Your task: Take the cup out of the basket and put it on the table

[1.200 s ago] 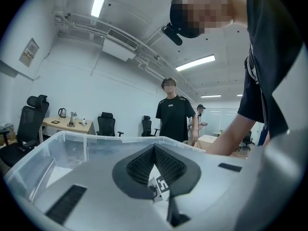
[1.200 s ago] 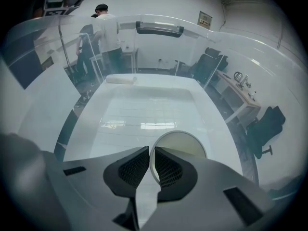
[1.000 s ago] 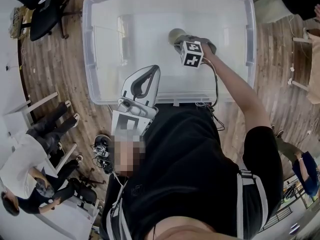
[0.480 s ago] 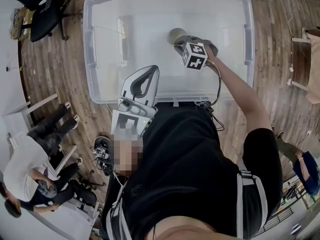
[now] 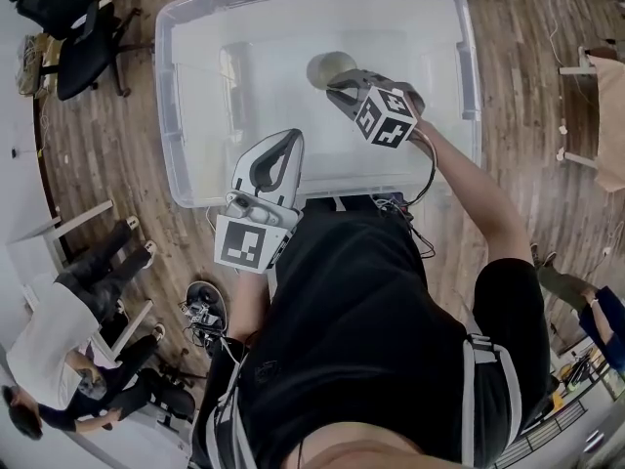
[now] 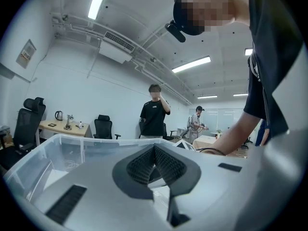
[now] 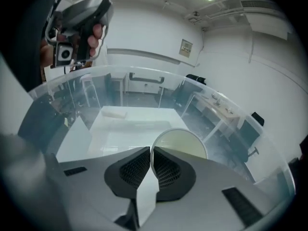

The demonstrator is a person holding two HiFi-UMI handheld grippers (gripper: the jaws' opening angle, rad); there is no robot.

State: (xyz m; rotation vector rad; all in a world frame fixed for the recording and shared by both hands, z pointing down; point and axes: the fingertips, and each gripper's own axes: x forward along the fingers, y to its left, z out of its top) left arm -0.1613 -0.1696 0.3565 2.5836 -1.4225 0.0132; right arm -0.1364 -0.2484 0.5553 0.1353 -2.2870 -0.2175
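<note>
You are looking down on a wooden floor (image 5: 98, 164), where black office chairs (image 5: 83, 42) are standing toward its far-left corner and a person in a white shirt (image 5: 39, 345) is showing by its left edge. Another person in black (image 6: 154, 119) is standing near a desk (image 6: 62, 125).

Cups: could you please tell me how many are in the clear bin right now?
1. The cup is inside the clear bin, its rim pinched by the right claw. I see no other, and the bin is see-through.
</note>
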